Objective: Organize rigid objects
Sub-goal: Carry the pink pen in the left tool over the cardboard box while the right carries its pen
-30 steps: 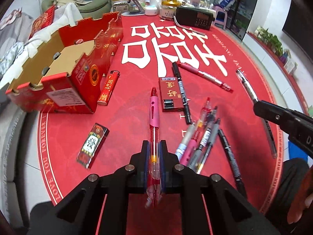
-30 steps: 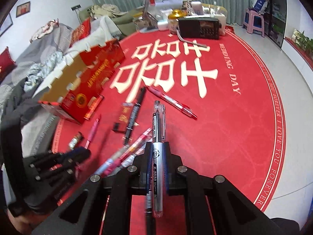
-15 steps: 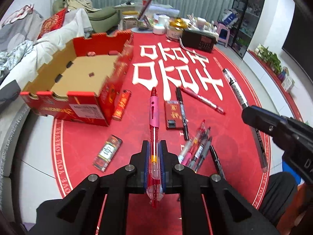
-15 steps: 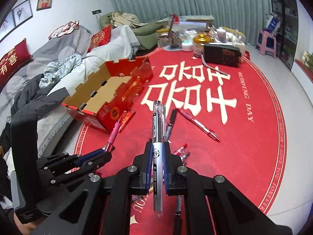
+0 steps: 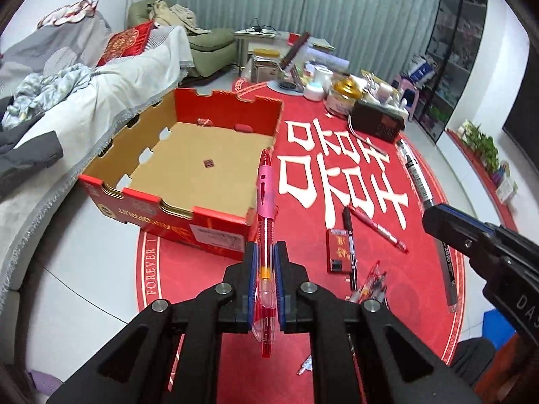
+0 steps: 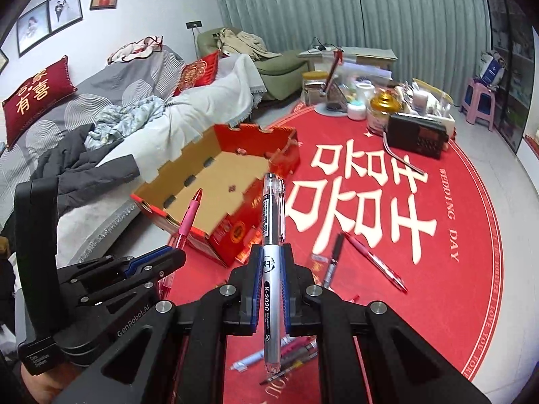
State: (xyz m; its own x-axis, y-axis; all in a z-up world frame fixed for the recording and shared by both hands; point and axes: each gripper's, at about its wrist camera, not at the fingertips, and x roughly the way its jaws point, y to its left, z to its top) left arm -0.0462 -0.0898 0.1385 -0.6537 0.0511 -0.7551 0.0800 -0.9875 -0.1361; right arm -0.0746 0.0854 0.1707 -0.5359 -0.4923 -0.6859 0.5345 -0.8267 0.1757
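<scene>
Left wrist view: the left claw pinches a pink-and-red transparent plastic pen, held above the round red mat, its tip pointing toward the open red cardboard box. More pens lie loose on the mat.

Right wrist view: the right claw pinches a silver-barrelled clear-capped pen pointing at the same box; the left claw sits beside it.
</scene>
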